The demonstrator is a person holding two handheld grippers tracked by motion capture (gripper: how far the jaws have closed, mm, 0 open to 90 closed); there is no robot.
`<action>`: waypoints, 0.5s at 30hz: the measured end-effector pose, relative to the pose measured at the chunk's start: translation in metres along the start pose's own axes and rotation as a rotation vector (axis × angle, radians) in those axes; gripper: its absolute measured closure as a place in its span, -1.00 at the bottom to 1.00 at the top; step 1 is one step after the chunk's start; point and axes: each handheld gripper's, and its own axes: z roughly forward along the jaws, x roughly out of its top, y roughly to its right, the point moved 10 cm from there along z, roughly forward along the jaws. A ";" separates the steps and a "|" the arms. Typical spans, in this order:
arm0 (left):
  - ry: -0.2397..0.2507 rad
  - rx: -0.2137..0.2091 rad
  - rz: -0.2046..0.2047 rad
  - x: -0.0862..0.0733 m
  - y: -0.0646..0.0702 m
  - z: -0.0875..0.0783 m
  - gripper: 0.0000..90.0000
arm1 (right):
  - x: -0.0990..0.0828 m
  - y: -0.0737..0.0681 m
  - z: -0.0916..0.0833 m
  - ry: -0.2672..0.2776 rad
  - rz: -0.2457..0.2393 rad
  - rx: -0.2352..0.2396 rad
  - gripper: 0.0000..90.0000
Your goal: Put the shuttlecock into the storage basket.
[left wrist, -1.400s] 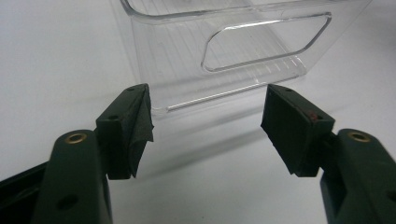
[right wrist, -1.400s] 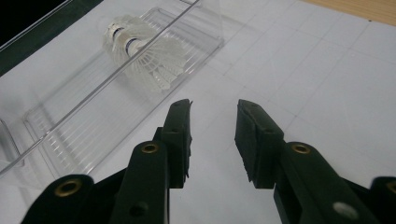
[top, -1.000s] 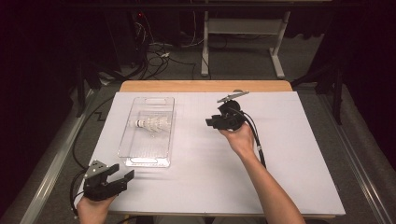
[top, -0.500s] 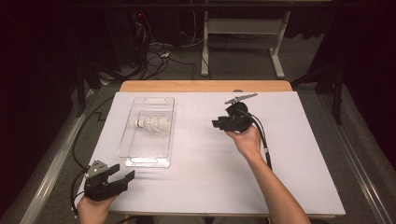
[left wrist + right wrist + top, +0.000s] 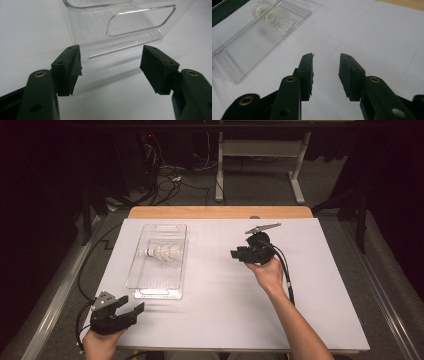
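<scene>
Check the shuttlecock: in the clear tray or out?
In. The shuttlecock lies on its side inside the clear tray, toward its far end; neither gripper touches it.

A: Tray (image 5: 156, 285)?
B: Clear glossy plastic, ribbed floor. Shuttlecock (image 5: 162, 254) inside: white, feathery skirt.
A: Table?
B: Matt white sheet (image 5: 215, 305) with a faint grid, over a smooth wood top (image 5: 220, 212).
A: Grippers?
B: Matt black plastic, brass-coloured rivets (image 5: 290, 79).

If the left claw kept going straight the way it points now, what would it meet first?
Probably the near end wall of the clear plastic rectangular tray, by its handle cutout. The left claw stands open with bare white table in between; depth is uncertain.
</scene>
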 end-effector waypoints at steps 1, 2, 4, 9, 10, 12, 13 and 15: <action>-0.001 0.001 0.001 0.000 0.000 0.000 -0.25 | -0.001 0.001 -0.001 0.002 0.005 -0.002 0.43; -0.007 0.006 0.003 0.000 -0.001 0.000 -0.25 | -0.001 0.002 -0.002 0.002 0.007 -0.005 0.42; -0.011 0.014 -0.006 0.000 -0.003 0.001 -0.25 | -0.004 0.003 -0.003 -0.003 0.009 -0.007 0.42; -0.006 0.009 -0.010 0.000 -0.004 0.001 -0.25 | -0.008 0.005 -0.002 -0.006 0.021 -0.005 0.42; -0.006 0.007 -0.008 0.000 -0.003 0.001 -0.25 | -0.009 0.005 -0.001 -0.006 0.017 -0.005 0.42; -0.004 0.007 -0.007 0.000 -0.003 0.001 -0.25 | -0.011 0.005 -0.001 -0.009 0.023 -0.005 0.42; -0.003 0.006 -0.007 0.000 -0.003 0.001 -0.25 | -0.012 0.006 -0.002 -0.006 0.025 -0.007 0.42; -0.003 0.005 -0.010 0.000 -0.003 0.001 -0.25 | -0.013 0.008 -0.003 0.000 0.031 -0.009 0.41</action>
